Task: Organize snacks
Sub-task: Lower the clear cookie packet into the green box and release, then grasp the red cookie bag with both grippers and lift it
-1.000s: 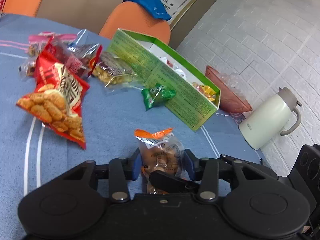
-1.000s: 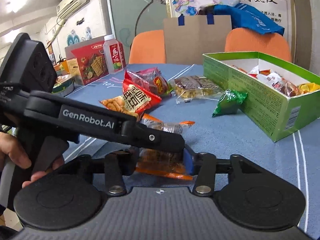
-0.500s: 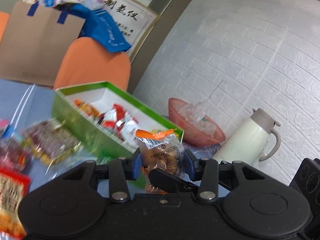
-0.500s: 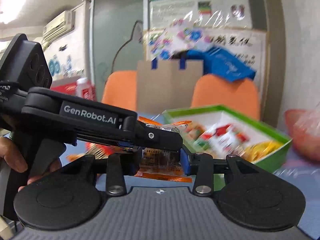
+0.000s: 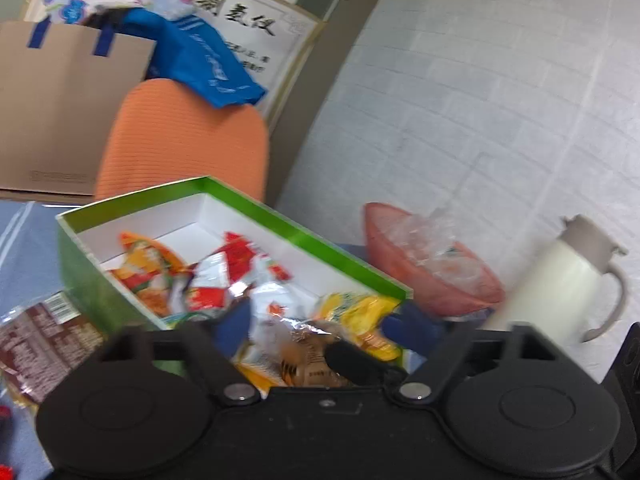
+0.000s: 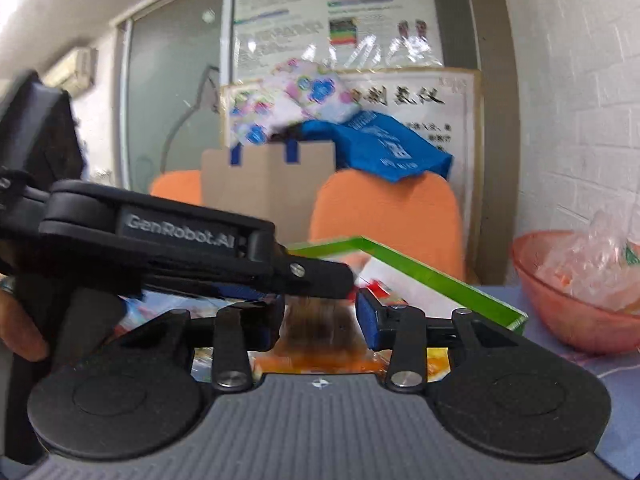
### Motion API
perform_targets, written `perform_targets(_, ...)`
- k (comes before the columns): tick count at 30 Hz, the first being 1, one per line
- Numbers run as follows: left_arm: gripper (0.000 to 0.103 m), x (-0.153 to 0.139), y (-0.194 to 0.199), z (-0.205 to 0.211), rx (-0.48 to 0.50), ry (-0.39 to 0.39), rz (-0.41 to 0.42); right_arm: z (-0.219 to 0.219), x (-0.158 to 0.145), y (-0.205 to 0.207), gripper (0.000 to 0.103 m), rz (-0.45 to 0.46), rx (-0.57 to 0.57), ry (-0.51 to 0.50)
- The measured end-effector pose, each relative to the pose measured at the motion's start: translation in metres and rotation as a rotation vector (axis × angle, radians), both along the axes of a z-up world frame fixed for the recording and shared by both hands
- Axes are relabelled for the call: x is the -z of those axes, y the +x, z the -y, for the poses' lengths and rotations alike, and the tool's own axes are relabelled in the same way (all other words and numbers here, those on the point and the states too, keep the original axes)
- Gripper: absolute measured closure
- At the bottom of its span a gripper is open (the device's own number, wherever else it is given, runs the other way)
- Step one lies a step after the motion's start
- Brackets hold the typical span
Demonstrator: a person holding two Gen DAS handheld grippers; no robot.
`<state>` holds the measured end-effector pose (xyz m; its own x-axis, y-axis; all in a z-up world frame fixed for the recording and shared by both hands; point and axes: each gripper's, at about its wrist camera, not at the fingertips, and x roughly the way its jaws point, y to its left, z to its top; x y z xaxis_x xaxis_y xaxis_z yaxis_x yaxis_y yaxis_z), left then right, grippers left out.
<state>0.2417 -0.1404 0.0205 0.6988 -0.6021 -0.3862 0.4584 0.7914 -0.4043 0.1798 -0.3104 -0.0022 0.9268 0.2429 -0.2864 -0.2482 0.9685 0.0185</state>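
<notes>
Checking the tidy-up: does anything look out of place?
A brown snack packet lies on the table outside the green box, while other snacks sit inside. Both grippers' jaws are opening over the box, an orange-edged packet between them.

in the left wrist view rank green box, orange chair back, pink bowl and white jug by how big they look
1. green box, widest in frame, though nearest the camera
2. orange chair back, close behind it in apparent area
3. pink bowl and white jug look much alike, so I would not rank them

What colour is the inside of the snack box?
White inside the green cardboard snack box; the left wrist view shows it best.
</notes>
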Motion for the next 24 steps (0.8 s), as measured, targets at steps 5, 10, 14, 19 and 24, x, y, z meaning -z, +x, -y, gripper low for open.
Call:
perform_targets(5,0.0,0.004,-0.017,-0.019,-0.021,-0.009,0.007,0.0,0.014,-0.014,0.0,0.007,0.043,-0.035)
perform_targets(10,0.0,-0.018,-0.053,-0.043,-0.029,-0.046,0.028,-0.01,-0.005,-0.04,0.0,0.086,0.024,-0.018)
perform_targets(14,0.0,-0.029,-0.095,-0.083,-0.07,-0.053,0.08,-0.025,-0.012,-0.061,0.0,0.088,-0.057,0.0)
perform_targets(19,0.0,-0.021,-0.118,-0.148,-0.263,0.0,0.033,-0.062,-0.006,-0.069,0.0,-0.018,-0.222,0.046)
perform_targets(24,0.0,0.012,-0.104,-0.195,-0.306,-0.028,-0.152,-0.119,0.013,-0.071,0.0,-0.134,-0.345,-0.003)
